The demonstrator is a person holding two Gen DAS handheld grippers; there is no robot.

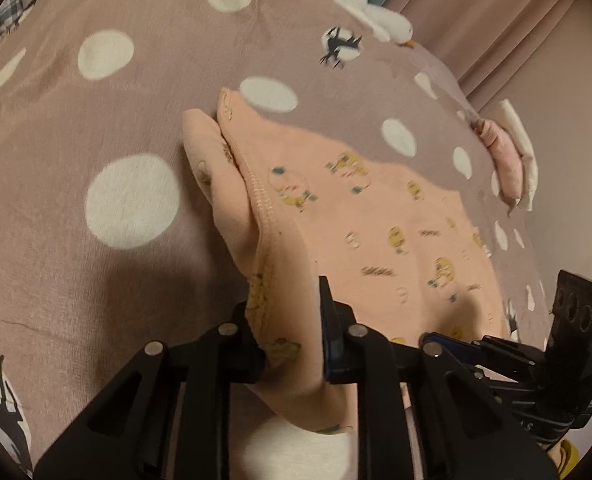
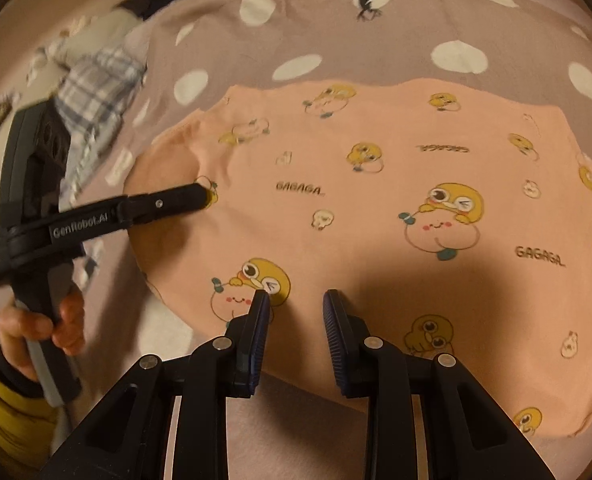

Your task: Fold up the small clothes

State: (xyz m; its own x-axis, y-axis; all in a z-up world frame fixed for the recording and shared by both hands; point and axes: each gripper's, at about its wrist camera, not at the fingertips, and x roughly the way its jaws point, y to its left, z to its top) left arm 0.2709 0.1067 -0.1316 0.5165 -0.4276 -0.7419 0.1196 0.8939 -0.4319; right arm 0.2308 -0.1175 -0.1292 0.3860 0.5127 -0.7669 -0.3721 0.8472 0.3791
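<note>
The left tongs [image 1: 291, 320] pinch the sleeve side of the pink shirt [image 1: 376, 220], which lies flat on the spotted bed [image 1: 95, 240] near its front edge. The right tongs [image 2: 293, 312] sit a little way open over the shirt's near hem and hold nothing. If the left pinch is thin, the cloth could slip out and the fold would go crooked.

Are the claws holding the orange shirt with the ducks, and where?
The left claw has the peach shirt bunched between its fingers at the side edge by the sleeve. The right claw is open above the shirt's near edge, holding nothing.
</note>
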